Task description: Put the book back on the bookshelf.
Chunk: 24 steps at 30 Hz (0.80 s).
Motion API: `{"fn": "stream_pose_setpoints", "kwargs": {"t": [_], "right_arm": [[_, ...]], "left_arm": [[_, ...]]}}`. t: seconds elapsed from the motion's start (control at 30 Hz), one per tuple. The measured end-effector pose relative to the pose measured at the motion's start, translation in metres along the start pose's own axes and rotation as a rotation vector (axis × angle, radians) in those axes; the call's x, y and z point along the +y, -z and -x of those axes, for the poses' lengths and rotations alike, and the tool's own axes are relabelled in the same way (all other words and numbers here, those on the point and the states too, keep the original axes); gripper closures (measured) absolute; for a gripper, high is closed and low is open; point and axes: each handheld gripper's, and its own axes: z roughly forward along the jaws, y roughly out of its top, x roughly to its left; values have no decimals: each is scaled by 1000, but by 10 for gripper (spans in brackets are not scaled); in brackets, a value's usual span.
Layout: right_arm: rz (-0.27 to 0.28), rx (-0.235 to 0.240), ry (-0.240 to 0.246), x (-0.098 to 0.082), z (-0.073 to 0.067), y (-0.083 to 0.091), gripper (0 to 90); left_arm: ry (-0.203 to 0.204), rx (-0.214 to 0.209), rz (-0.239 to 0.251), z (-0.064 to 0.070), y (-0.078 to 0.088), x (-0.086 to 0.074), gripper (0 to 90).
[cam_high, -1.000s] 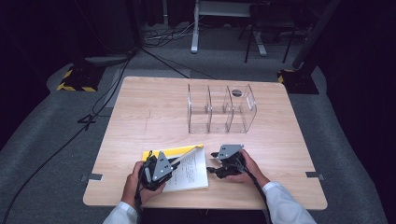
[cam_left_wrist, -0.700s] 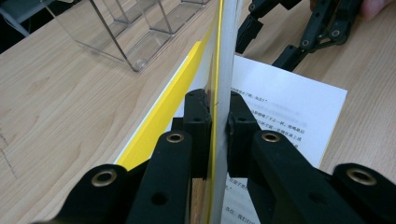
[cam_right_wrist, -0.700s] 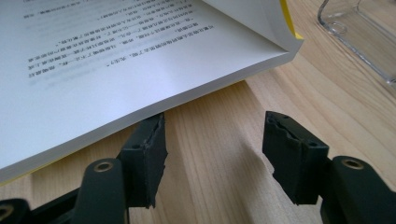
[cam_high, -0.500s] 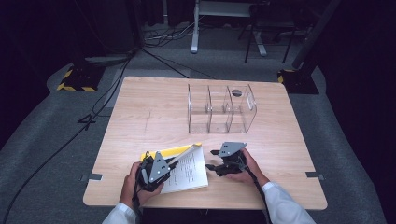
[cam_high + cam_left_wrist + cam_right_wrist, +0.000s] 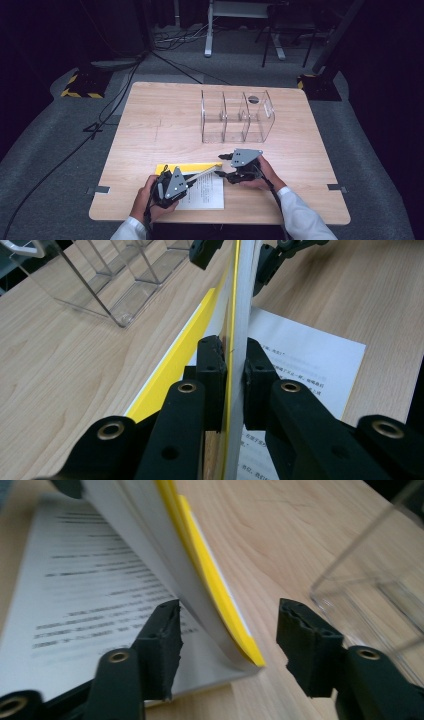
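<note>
Left gripper [image 5: 232,375]: jaws clamped on the lifted cover of the yellow booklet [image 5: 235,300], which stands on edge between them. Right gripper [image 5: 227,645]: jaws have just been closing, part open; the cover's curled corner sits between them, pads not pressing. Printed page [image 5: 85,585] lies flat on the table [image 5: 165,115], near the clear divider rack [image 5: 235,117].
</note>
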Motion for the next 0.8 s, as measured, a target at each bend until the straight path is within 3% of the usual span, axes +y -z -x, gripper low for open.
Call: {"fn": "stream_pose_setpoints", "kwargs": {"t": [0.03, 0.13, 0.27, 0.3, 0.43, 0.5, 0.57, 0.67, 0.73, 0.8], "right_arm": [[13, 50, 22, 1, -1, 0, 657], [7, 41, 73, 3, -6, 2, 709], [-32, 25, 129, 4, -16, 1, 753], [-33, 16, 137, 5, -18, 1, 758], [-30, -8, 154, 10, -22, 4, 765], [-40, -34, 166, 16, -26, 6, 767], [-37, -58, 137, 18, -25, 6, 752], [-37, -64, 121, 16, -24, 6, 724], [-12, -78, 71, 15, -21, 7, 651], [35, -74, 4, 10, -13, 13, 522]], "left_arm": [[7, -5, 4, -1, 1, 0, 812], [26, -44, -10, -6, 2, 0, 790], [1, -35, -62, -4, -1, 3, 761], [-4, -2, -103, -2, -6, 6, 744], [-2, 26, -139, 1, -11, 15, 722], [-7, 67, -167, 5, -13, 23, 722], [-24, 99, -184, 10, -15, 27, 771], [-51, 113, -183, 12, -17, 27, 792], [-51, 122, -183, 12, -16, 26, 807], [-46, 143, -179, 10, -13, 26, 817]]}}
